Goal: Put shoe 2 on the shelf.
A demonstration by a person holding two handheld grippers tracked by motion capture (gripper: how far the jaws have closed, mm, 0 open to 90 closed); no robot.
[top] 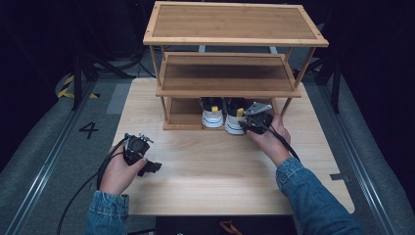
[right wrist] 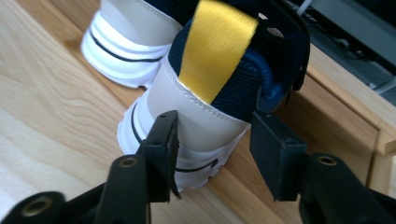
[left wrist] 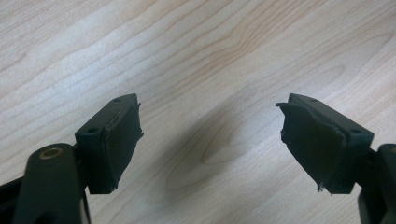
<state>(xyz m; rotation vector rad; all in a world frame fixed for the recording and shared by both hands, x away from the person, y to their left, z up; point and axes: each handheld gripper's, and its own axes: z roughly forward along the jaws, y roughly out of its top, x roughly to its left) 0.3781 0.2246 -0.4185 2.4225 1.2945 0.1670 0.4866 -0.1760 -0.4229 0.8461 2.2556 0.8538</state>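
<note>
Two white and navy shoes stand side by side on the bottom shelf of a wooden rack [top: 230,92], heels toward me. The left shoe [top: 212,117] [right wrist: 126,32] has nothing on it. The right shoe [top: 234,121] [right wrist: 205,116] has a yellow pull tab [right wrist: 217,46] on its heel. My right gripper [top: 244,127] [right wrist: 215,119] straddles that heel, one jaw on each side; the far pad stands a little off the heel, so the gripper is open. My left gripper [top: 151,168] [left wrist: 208,100] hangs low over the bare table [top: 210,166], open, with nothing between its pads.
The rack has three tiers; the top shelf [top: 235,41] and middle shelf overhang the shoes. Its legs [top: 165,110] stand on the far half of the table. Beyond the table edges lies grey floor with a marked "4" [top: 88,129].
</note>
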